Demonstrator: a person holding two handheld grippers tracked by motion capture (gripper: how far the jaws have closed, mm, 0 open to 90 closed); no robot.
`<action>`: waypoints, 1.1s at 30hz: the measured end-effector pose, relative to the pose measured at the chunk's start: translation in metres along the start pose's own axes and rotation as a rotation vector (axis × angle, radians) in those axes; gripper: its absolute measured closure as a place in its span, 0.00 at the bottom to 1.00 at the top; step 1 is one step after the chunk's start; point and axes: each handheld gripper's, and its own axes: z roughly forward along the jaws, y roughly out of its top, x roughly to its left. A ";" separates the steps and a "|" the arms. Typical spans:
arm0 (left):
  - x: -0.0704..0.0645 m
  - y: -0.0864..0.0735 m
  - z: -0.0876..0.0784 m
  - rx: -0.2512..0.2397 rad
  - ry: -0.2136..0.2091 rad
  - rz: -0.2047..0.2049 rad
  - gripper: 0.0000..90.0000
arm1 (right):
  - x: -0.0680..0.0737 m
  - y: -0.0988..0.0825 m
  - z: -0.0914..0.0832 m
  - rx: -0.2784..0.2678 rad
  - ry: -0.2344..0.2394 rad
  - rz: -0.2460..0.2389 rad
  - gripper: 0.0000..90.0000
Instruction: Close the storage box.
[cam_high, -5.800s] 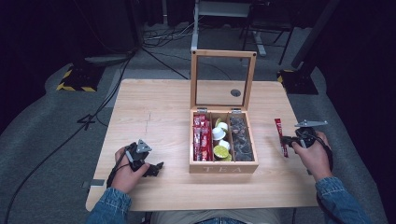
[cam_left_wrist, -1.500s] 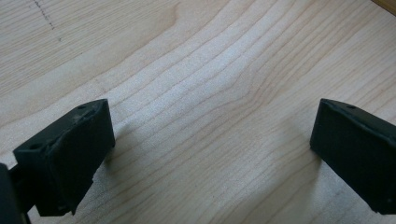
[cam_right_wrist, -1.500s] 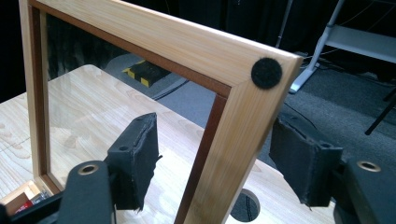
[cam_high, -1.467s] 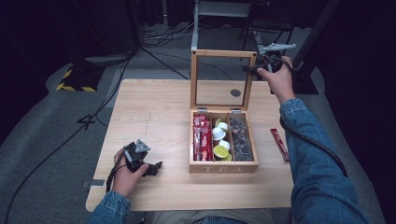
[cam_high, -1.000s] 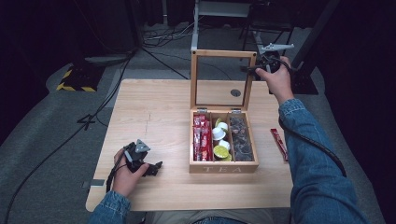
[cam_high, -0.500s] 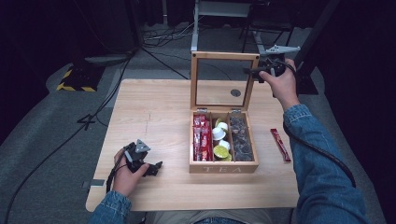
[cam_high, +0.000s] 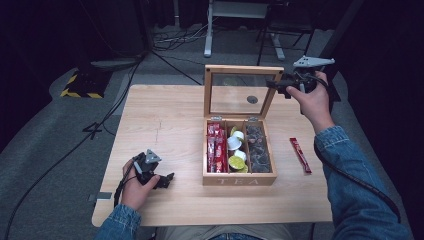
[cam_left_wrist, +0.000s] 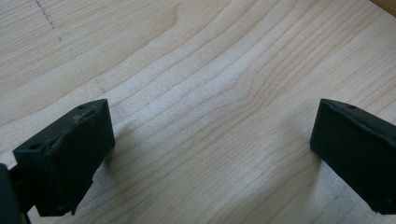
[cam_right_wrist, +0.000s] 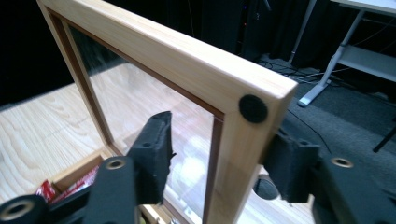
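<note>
A wooden tea box (cam_high: 239, 181) stands on the table with its glass lid (cam_high: 240, 70) raised upright. It holds red sachets (cam_high: 214, 147), white and yellow capsules (cam_high: 235, 145) and dark packets (cam_high: 257, 147). My right gripper (cam_high: 276, 86) is at the lid's upper right corner. In the right gripper view, the lid frame (cam_right_wrist: 187, 51) stands between the jaws of that gripper (cam_right_wrist: 219, 163). They have just been closing, and a gap still shows at the left jaw. My left gripper (cam_high: 167, 180) rests open on the table at the front left, with bare wood between its jaws (cam_left_wrist: 210, 154).
A red sachet (cam_high: 300, 155) lies on the table (cam_high: 165, 115) right of the box. Behind the table are cables, a black-and-yellow striped base (cam_high: 82, 85) and a white desk frame (cam_high: 235, 15) on the dark floor.
My right hand has shifted a little at the lid's upper right corner. The lid stays upright, and the left hand has not moved.
</note>
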 end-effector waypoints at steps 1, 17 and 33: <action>0.000 0.000 0.000 0.001 0.000 0.001 0.00 | 0.000 0.000 0.000 0.000 0.000 0.000 0.52; 0.000 0.000 0.000 0.000 0.001 0.001 0.00 | 0.021 -0.007 -0.029 0.051 0.003 -0.052 0.66; -0.001 0.001 0.000 -0.001 0.008 0.000 0.00 | 0.049 -0.026 -0.053 0.094 0.027 -0.086 0.63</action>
